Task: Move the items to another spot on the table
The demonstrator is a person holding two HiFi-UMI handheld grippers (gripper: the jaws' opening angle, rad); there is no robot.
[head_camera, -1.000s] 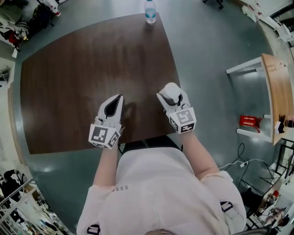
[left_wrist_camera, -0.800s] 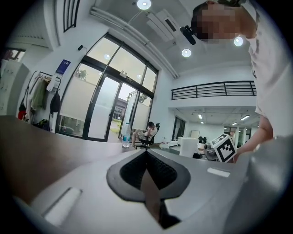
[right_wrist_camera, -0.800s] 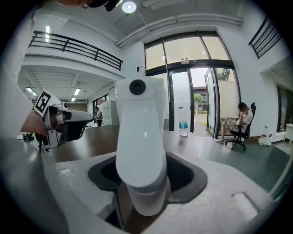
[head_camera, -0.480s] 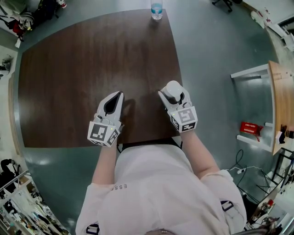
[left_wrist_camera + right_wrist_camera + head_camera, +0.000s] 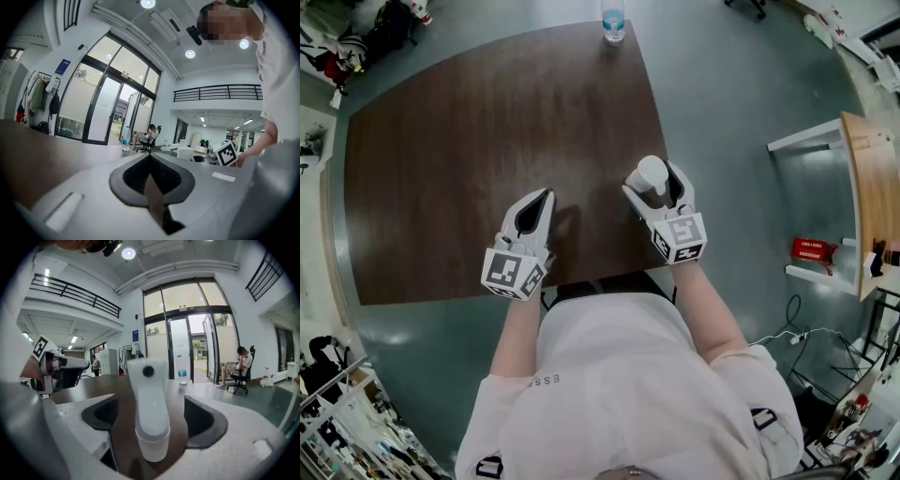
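A white, rounded handheld device (image 5: 651, 174) with a black dot near its top (image 5: 146, 399) stands upright on the dark wood table (image 5: 478, 141), near its front right edge. My right gripper (image 5: 659, 184) is around it and its jaws are opening. In the right gripper view (image 5: 152, 418) both dark pads stand clear of the device's sides. My left gripper (image 5: 533, 211) rests low over the table to the left, its jaws shut together with nothing between them (image 5: 150, 157).
A clear water bottle (image 5: 613, 21) stands at the table's far edge, also seen ahead as the bottle (image 5: 182, 370) in the right gripper view. The table's right edge (image 5: 661, 141) runs close beside my right gripper. Glass doors and a seated person (image 5: 239, 367) are beyond the table.
The right gripper's jaws have spread apart off the white device, which stays standing on the table. The left gripper has not moved.
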